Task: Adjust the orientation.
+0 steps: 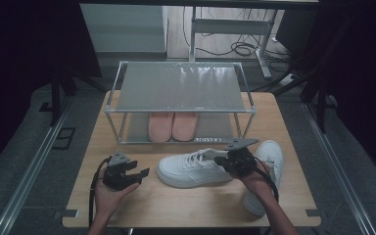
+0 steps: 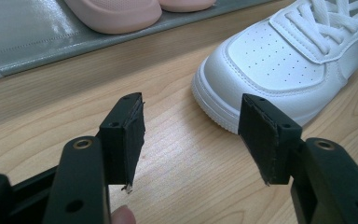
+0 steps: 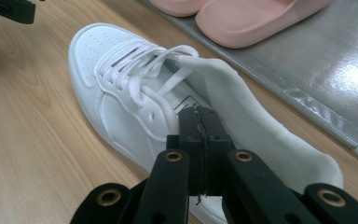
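Lying crosswise on the table (image 1: 176,200), toe toward open left gripper (image 1: 138,175), white sneaker (image 1: 191,169), collar pinched in right gripper (image 1: 223,160)

Two white sneakers (image 1: 193,169), two pink slippers (image 1: 172,125), one rack (image 1: 181,88), one table (image 1: 176,205)

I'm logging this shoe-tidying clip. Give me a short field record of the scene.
table: wooden table
rack: metal shoe rack, pink slippers on its lower shelf
near shoe: white sneaker, lying crosswise, toe to the left
second shoe: other sneaker, at the right
right gripper: shut at the near sneaker's collar
left gripper: open, empty, near the toe
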Demonstrator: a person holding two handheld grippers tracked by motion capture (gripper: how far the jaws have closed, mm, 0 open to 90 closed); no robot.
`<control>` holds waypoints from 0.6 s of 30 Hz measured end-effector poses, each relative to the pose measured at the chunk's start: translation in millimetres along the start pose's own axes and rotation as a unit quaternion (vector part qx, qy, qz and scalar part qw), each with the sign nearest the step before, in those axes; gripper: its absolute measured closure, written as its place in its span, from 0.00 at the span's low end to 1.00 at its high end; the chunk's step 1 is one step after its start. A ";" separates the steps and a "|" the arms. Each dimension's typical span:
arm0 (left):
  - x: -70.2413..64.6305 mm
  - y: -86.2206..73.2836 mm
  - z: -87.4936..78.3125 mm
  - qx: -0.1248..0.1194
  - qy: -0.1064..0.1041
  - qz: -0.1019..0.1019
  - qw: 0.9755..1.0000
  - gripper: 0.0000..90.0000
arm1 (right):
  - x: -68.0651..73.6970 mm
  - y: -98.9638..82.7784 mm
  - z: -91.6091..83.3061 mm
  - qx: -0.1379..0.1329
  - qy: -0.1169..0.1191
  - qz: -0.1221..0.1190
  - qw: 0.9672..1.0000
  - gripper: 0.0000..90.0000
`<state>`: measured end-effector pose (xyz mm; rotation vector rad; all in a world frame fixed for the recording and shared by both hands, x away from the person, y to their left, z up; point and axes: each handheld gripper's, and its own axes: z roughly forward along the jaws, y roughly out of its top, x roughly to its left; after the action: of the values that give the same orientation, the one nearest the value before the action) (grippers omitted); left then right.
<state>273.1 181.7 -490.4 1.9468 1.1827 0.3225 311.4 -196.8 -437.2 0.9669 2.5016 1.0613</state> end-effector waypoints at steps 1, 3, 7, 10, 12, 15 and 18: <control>-0.1 -0.1 0.1 0.000 -0.001 -0.001 1.000 0.46 | 0.4 0.2 0.2 0.001 0.002 0.000 1.000 1.00; -0.1 -0.1 0.4 0.001 0.000 0.000 1.000 0.46 | 1.1 0.6 1.4 0.001 0.001 -0.002 1.000 1.00; -0.3 -0.1 0.0 0.000 0.000 0.000 1.000 0.46 | 1.9 0.6 4.8 0.010 -0.006 -0.006 1.000 1.00; 0.0 -0.1 -0.6 -0.001 0.001 -0.001 1.000 0.45 | 2.6 -0.2 6.4 0.017 -0.008 -0.009 1.000 1.00; 0.0 -0.1 -0.6 -0.001 0.001 -0.001 1.000 0.45 | 3.1 -0.5 6.5 0.019 -0.009 -0.009 1.000 1.00; -0.4 -0.2 -0.3 -0.001 0.001 0.000 1.000 0.45 | 3.5 -1.5 6.9 0.022 -0.012 -0.009 1.000 1.00; -0.8 -0.2 0.2 0.000 0.001 -0.001 1.000 0.45 | 4.7 -1.6 7.8 0.024 -0.016 -0.011 1.000 1.00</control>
<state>272.7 180.9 -490.5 1.9456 1.1845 0.3233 310.7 -190.3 -443.8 0.9585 2.5158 0.9753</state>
